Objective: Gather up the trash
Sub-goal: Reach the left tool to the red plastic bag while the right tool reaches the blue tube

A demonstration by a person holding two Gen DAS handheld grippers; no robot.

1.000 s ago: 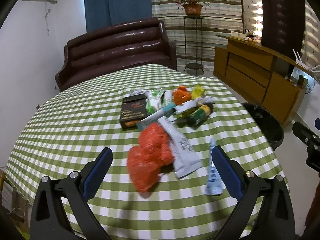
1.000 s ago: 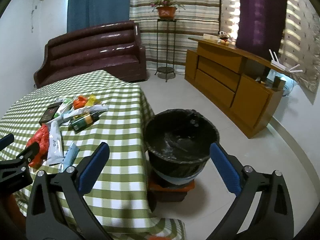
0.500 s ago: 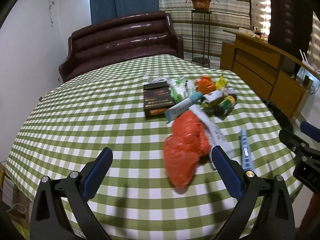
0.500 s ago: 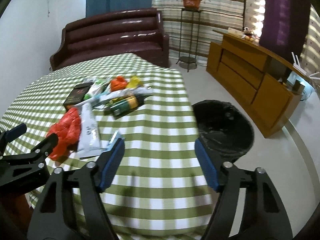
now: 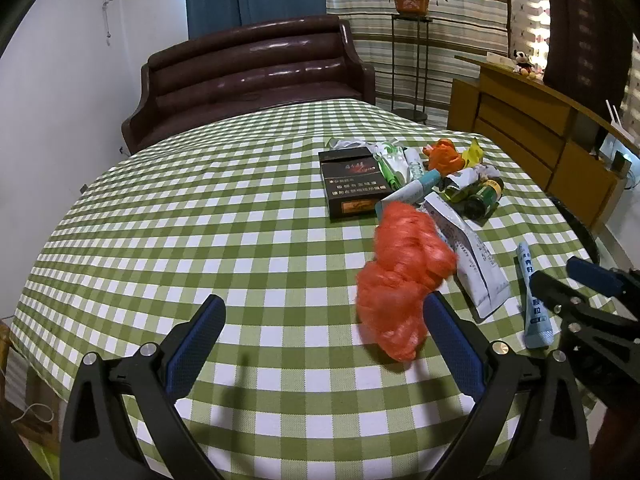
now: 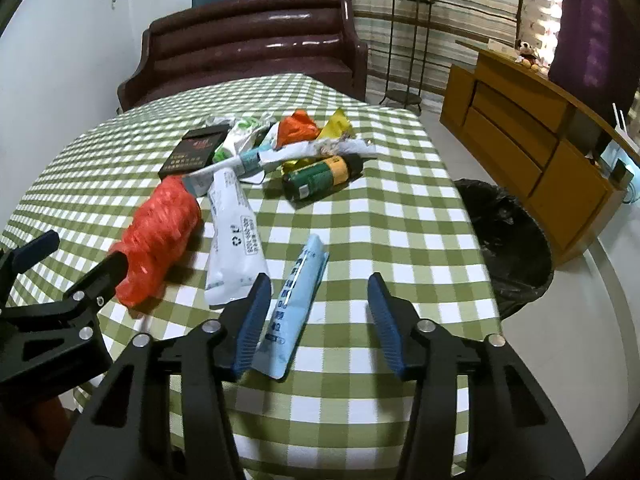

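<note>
Trash lies on a green-checked table: an orange plastic bag, a white pouch, a light blue tube, a dark box, a green bottle and wrappers. My left gripper is open above the table, its right finger beside the orange bag. My right gripper is open over the blue tube, which lies by its left finger. A black-lined trash bin stands on the floor right of the table.
A brown leather sofa stands behind the table. A wooden sideboard runs along the right wall. A plant stand is by the striped curtain. The left gripper shows in the right wrist view.
My right gripper swung from facing the bin to over the table above the blue tube, and its jaws narrowed. My left gripper shifted left, so the orange bag now sits by its right finger.
</note>
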